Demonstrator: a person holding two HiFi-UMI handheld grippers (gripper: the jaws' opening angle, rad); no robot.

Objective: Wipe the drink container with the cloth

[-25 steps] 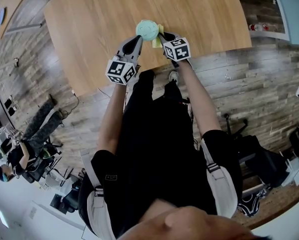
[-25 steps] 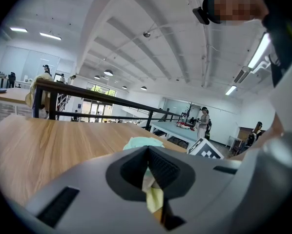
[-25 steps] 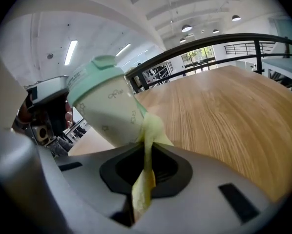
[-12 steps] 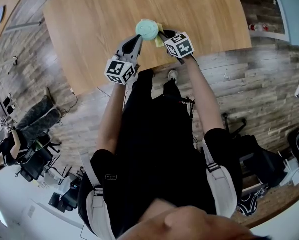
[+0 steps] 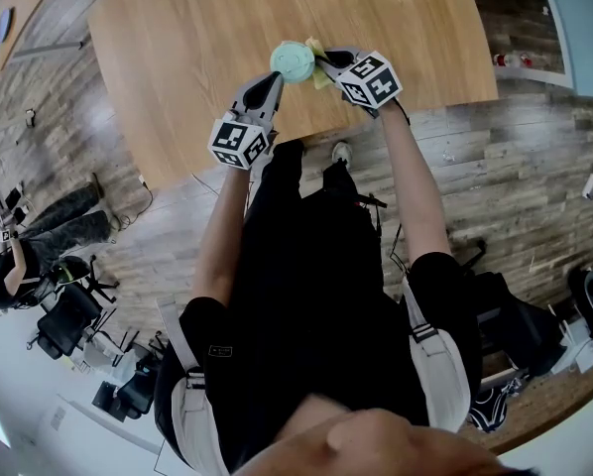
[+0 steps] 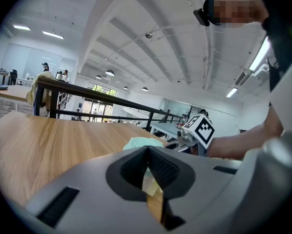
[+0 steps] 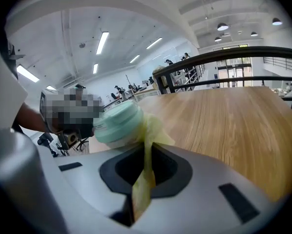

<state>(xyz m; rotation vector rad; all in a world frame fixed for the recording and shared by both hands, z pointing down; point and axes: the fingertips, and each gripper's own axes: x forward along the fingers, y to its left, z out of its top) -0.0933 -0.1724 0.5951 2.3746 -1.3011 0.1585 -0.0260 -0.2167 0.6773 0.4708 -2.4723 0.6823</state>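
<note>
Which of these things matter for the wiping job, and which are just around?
In use: mint-green lidded drink container, yellow cloth, left gripper, right gripper, wooden table.
Just around: black office chairs, black metal railing.

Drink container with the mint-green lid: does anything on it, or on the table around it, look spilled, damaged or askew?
Nothing stands out. The pale drink container with the mint-green lid is capped, the yellow cloth in the right gripper lies against it, and the wooden table shows no spill.
</note>
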